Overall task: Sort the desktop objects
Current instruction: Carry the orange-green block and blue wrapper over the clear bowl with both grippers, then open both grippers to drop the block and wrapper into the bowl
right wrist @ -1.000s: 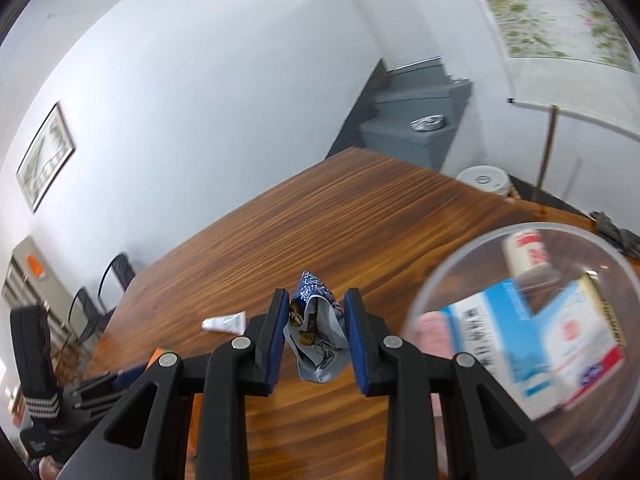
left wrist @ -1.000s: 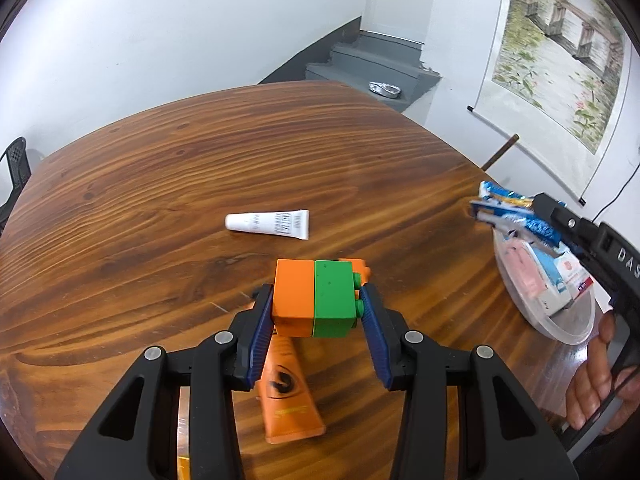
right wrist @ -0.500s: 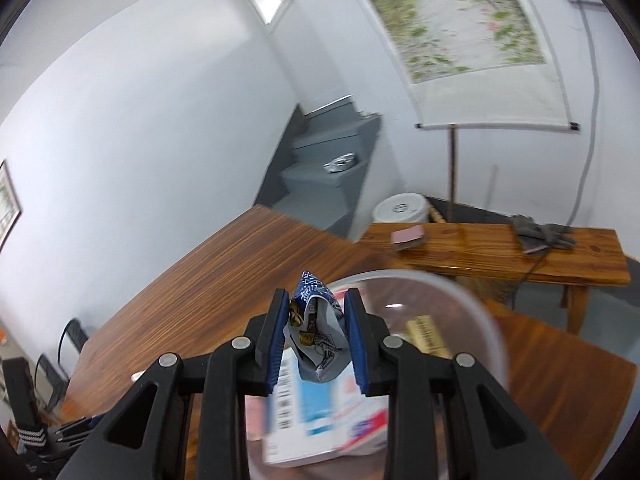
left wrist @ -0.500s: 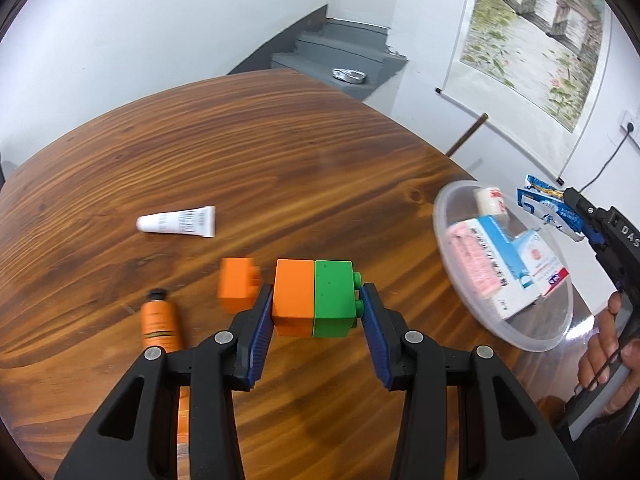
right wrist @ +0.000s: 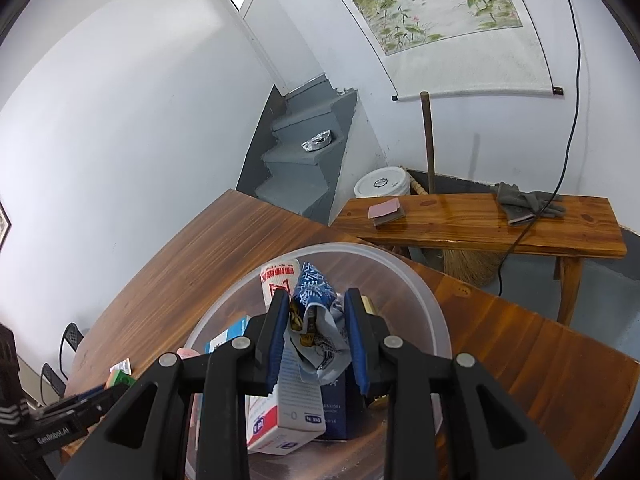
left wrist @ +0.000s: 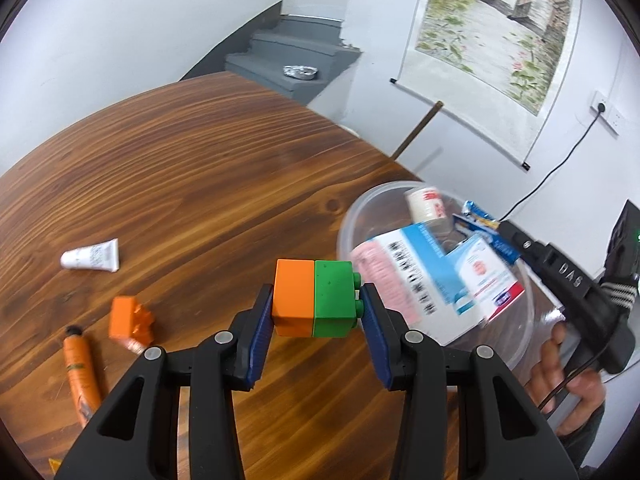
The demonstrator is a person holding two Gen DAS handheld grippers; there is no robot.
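Note:
My left gripper point(left wrist: 318, 308) is shut on an orange-and-green toy block point(left wrist: 314, 298), held above the wooden table just left of the clear plastic bowl point(left wrist: 520, 340). My right gripper point(right wrist: 318, 330) is shut on a crumpled blue-and-silver snack wrapper point(right wrist: 314, 320) and holds it over the same bowl point(right wrist: 432, 316), which contains medicine boxes point(right wrist: 280, 412) and a small white bottle point(right wrist: 276, 280). The right gripper also shows in the left wrist view point(left wrist: 492, 236) at the bowl's far rim.
On the table to the left lie a white tube point(left wrist: 90, 256), a loose orange block point(left wrist: 130, 320) and an orange tube point(left wrist: 80, 372). A wooden bench point(right wrist: 480, 220) stands beyond the table's edge, with a white bucket point(right wrist: 382, 186) and grey stairs point(right wrist: 304, 160) behind.
My left gripper has carried the block rightward toward the bowl. My right gripper has swung over the bowl with the wrapper still held.

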